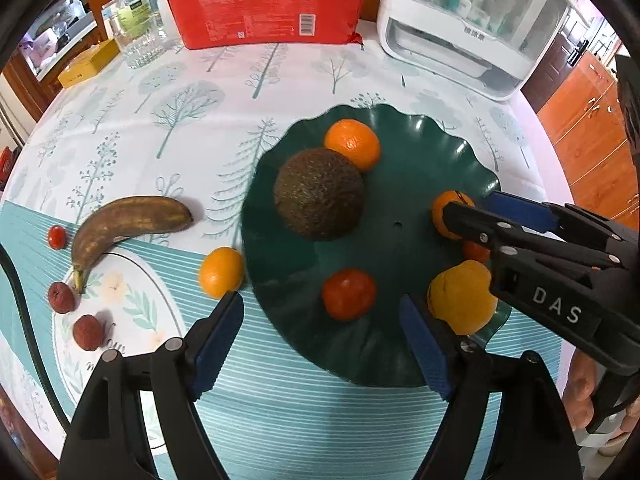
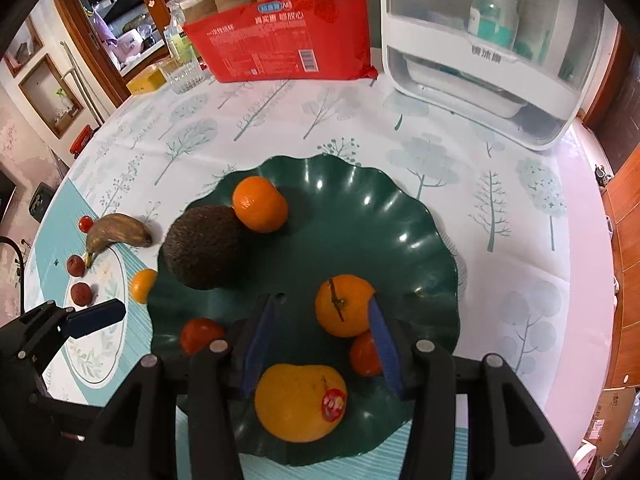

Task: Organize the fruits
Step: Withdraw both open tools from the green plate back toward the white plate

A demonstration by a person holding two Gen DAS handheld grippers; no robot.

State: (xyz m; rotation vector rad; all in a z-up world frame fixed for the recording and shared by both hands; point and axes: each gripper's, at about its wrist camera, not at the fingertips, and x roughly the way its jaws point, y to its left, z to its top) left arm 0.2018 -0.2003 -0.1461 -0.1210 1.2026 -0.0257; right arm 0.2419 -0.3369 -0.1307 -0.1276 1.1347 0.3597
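A dark green scalloped plate (image 1: 420, 152) (image 2: 360, 208) holds a brown rough fruit (image 1: 320, 194), oranges, a red tomato (image 1: 348, 294) and a large yellow fruit (image 2: 300, 400). My left gripper (image 1: 320, 308) is open just above the plate's near edge, and the tomato lies between its pads untouched. My right gripper (image 2: 323, 300) is open over the plate around a stemmed orange (image 2: 344, 310), which lies against the right pad with a gap on the left. On the cloth to the left lie a small orange (image 1: 220, 272), a browned banana (image 1: 128, 220), a cherry tomato (image 1: 56, 237) and two lychees (image 1: 61, 297).
A red package (image 1: 264, 4), a white appliance (image 1: 460, 28), a glass bottle (image 1: 134, 20) and a yellow box (image 1: 86, 66) stand along the table's far side. The table edge curves close on the left and right. A hand (image 1: 584, 392) holds the right gripper.
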